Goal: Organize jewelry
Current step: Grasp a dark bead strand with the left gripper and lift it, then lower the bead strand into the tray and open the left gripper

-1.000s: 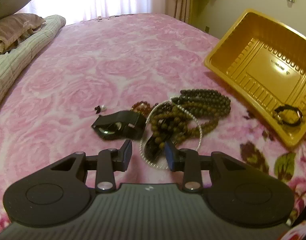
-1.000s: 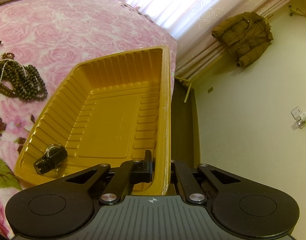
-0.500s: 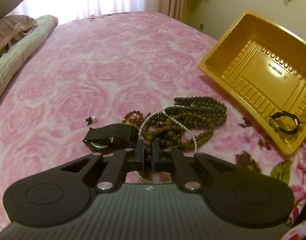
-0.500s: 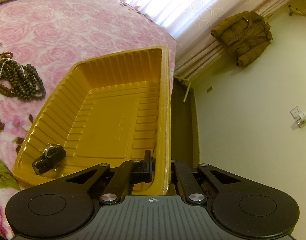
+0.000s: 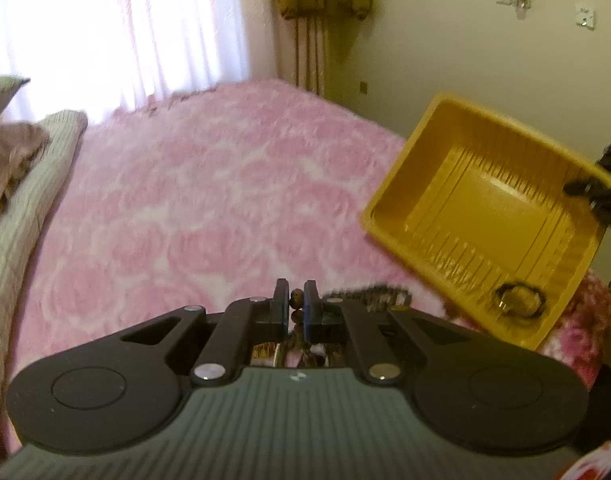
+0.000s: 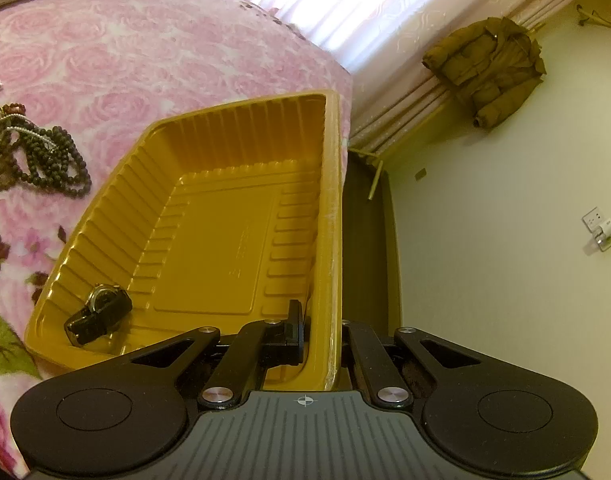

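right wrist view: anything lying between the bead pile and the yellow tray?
Nothing lies there. In the right wrist view, only bare pink rose blanket separates the bead strands from the yellow tray wall. The watch sits inside the tray.

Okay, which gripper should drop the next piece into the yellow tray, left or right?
Left. The left gripper is shut on a bead strand, while the right gripper is clamped on the yellow tray rim, steadying it.

This is a bedroom in a home. There is a big bed with a soft pink rose blanket, pillows at one side, and a window with thin white curtains letting in light. A brown coat hangs on the wall, and a plug socket sits on the cream wall.
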{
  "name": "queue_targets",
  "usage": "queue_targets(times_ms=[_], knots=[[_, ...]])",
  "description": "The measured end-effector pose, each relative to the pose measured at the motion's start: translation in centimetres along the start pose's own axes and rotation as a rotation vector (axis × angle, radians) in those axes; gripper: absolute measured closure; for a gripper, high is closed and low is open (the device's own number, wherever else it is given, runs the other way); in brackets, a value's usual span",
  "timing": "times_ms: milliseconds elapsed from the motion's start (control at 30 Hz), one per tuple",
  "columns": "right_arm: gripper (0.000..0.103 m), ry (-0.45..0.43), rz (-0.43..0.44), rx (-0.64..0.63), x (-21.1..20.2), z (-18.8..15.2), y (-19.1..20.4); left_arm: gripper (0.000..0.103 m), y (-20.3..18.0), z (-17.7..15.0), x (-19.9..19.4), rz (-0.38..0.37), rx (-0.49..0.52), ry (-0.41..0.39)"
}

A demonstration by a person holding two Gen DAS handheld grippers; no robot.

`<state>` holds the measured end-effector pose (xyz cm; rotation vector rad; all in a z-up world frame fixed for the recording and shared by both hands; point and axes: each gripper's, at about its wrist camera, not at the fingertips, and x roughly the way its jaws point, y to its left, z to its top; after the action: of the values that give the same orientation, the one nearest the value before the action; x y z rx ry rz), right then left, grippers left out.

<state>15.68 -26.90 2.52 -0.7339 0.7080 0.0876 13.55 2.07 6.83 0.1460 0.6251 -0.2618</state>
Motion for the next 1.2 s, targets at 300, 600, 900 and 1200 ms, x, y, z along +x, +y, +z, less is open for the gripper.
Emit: queue_targets(times_ms=[300, 600, 900, 1200], knots=[[0.100, 0.007, 0.003, -0.006, 0.0, 0.1, 0.0, 0.097, 0.2, 4.5, -1.9, -0.018, 0.046, -0.073], [0.100, 0.006, 0.003, -0.006, 0.0, 0.0, 0.0, 0.097, 0.1, 7.3, -3.3, -0.037, 0.071, -0.120], [0.100, 0.006, 0.002, -0.009, -0.1, 0.2, 0.2, 0.097, -1.2, 9.0, -3.6, -0.070, 0.097, -0.146], [0.100, 0.003, 0.002, -0.008, -0.1, 0.3, 0.4, 0.097, -3.6, 12.1, -4.2, -0.116, 0.139, -0.198]])
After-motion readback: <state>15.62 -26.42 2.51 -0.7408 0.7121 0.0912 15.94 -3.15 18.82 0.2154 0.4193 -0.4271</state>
